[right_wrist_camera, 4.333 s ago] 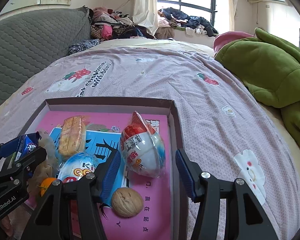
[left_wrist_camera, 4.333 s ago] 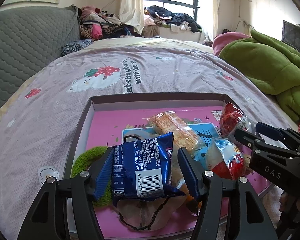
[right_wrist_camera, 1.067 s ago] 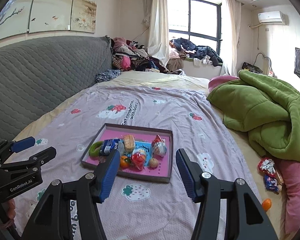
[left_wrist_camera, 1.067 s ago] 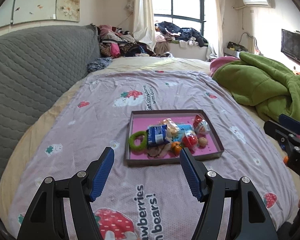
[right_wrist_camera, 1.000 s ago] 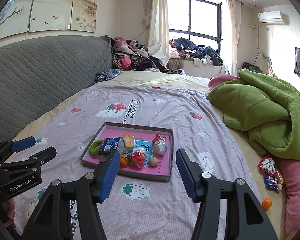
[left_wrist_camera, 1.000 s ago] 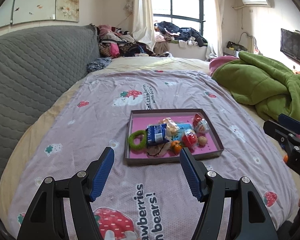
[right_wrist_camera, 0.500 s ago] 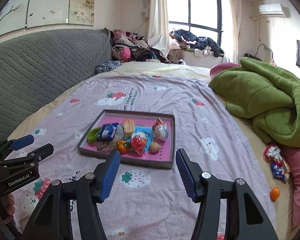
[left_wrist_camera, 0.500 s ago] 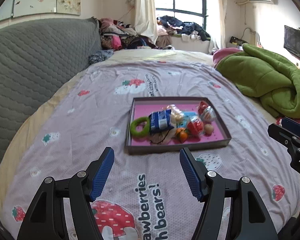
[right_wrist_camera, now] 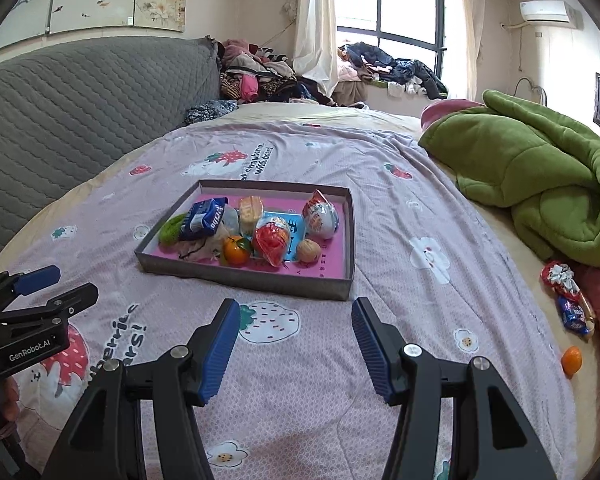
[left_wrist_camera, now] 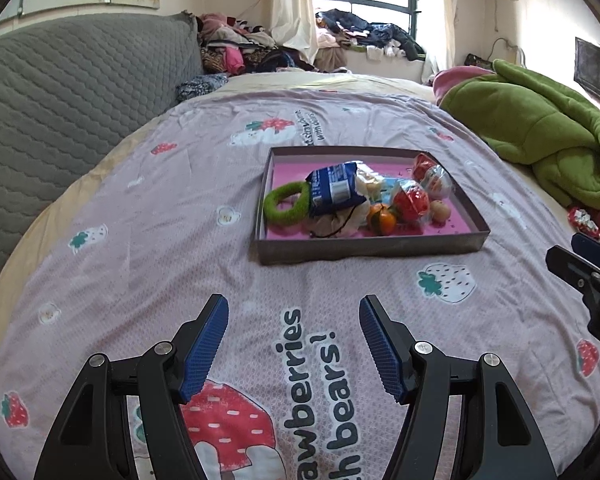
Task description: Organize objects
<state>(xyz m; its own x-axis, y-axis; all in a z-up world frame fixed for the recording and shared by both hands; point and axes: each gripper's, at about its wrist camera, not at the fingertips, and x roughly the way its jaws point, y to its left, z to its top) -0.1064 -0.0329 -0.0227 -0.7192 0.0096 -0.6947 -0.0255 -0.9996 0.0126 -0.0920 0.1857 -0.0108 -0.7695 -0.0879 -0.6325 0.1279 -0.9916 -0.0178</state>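
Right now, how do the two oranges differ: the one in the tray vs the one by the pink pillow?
The tray orange lies inside the tray, packed against other snacks, and has green leaves on top. The loose orange lies outside the tray on the bed's right edge, alone, and no leaves show on it. It also looks smaller, though it sits at the fisheye's edge. Both are round, orange, and untouched by either hand-held gripper.

The tray (left_wrist_camera: 372, 245) looks like matt grey card with a pink printed paper floor. The blue packet (left_wrist_camera: 334, 188) and egg wrappers (right_wrist_camera: 320, 216) are glossy plastic film. The ring (left_wrist_camera: 286, 204) is fuzzy green. Cotton sheet (left_wrist_camera: 140, 240), quilted headboard (right_wrist_camera: 80, 96), fleecy blanket (right_wrist_camera: 540, 168). Ribbed blue pads (left_wrist_camera: 204, 346) sit on matt black plastic.
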